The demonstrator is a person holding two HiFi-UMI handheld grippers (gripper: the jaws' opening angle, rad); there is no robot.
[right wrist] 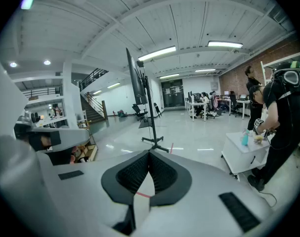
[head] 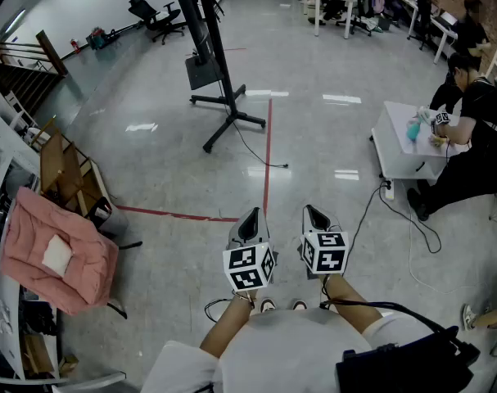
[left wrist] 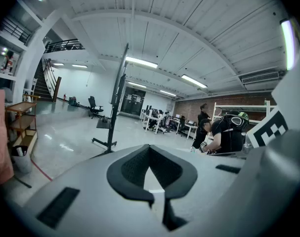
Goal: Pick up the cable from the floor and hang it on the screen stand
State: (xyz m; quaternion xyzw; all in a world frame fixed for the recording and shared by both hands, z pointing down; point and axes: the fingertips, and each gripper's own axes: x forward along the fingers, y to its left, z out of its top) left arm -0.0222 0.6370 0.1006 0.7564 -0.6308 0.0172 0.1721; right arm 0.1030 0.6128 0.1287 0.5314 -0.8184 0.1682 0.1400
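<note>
Left claw point(head: 252, 216) clenched, empty; right claw point(head: 314, 214) likewise. Cable point(head: 250, 147) on floor by stand point(head: 230, 105): likely light, limp, thin. Pinch near free end; expect sag.

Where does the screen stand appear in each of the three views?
Head view: screen stand top centre, slightly left.
Left gripper view: left of centre, mid-height.
Right gripper view: centre, mid-height.
Shared landmark: person in black, right of it in every view.
</note>
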